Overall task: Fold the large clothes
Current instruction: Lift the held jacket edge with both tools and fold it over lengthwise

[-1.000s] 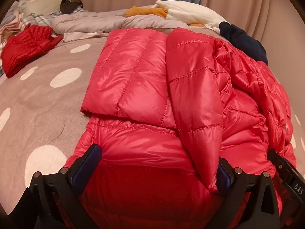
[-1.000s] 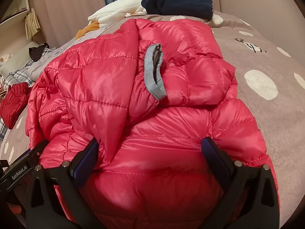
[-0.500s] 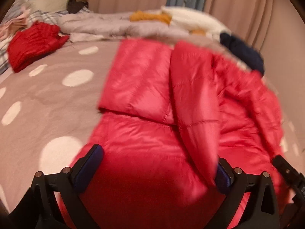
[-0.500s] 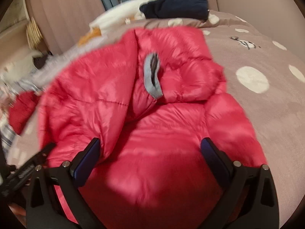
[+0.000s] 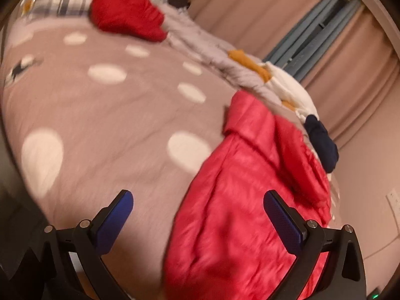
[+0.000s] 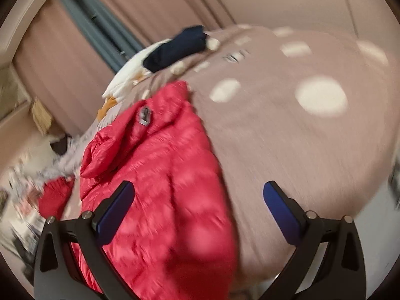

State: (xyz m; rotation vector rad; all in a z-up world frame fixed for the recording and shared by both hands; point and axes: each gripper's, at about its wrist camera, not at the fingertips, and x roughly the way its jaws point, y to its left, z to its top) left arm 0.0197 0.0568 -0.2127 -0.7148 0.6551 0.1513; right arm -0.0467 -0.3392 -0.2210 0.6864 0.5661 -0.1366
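Lying folded on the bed (image 5: 107,115), the red puffer jacket (image 5: 240,212) sits right of the left hand-held gripper (image 5: 198,221), wide open, holding nothing. Right hand-held gripper (image 6: 198,212) also gapes empty, jacket near its left finger (image 6: 115,212).

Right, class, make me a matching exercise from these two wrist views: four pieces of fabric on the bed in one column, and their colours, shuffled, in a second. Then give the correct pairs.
Column one
1. puffer jacket
2. bedspread
3. garment at the far edge of the bed, past the jacket
4. cloth lying just beside that garment

Column two
A. white
B. taupe with pale spots
C. bright red
D. dark navy

Pairs: 1-C, 2-B, 3-D, 4-A
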